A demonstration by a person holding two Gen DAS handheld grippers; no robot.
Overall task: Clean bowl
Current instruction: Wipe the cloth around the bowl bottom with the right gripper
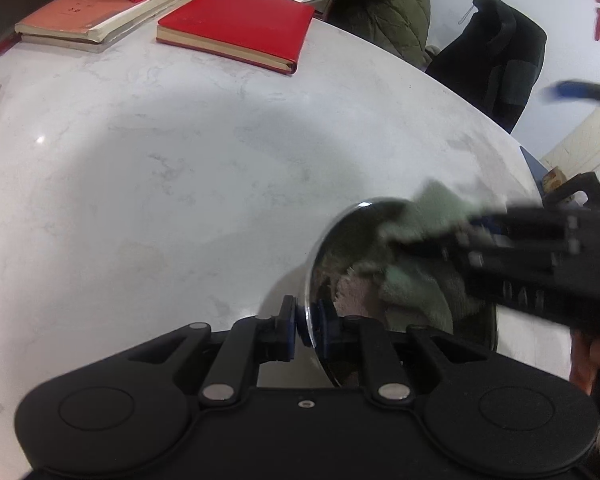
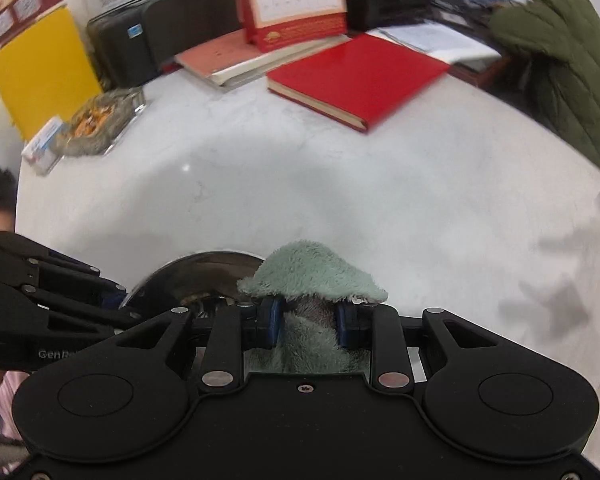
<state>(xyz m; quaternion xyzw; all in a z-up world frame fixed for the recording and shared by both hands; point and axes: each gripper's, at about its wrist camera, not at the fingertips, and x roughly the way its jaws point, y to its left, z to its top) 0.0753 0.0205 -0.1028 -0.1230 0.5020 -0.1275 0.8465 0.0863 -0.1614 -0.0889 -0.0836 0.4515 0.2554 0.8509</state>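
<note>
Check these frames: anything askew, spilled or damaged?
Nothing spilled or damaged. The steel bowl is tipped up on edge, not flat on the table, but the left gripper pinches its rim while the right gripper works the green cloth inside. Looks deliberate.

The tabletop (image 2: 300, 184) is white marble with faint grey veins, glossy, rounded at its far edge. At the back lies a red book (image 2: 356, 76) flat, and just beside it a stack of books (image 2: 224, 60) with a red desk calendar (image 2: 296, 4) standing on top. Behind the red book lie loose papers (image 2: 436, 40). Toward the left edge sits a glass ashtray (image 2: 100, 122), with a small box (image 2: 44, 148) just beside it. Whether the steel bowl (image 1: 380, 276) near the front touches the surface cannot be told.
</note>
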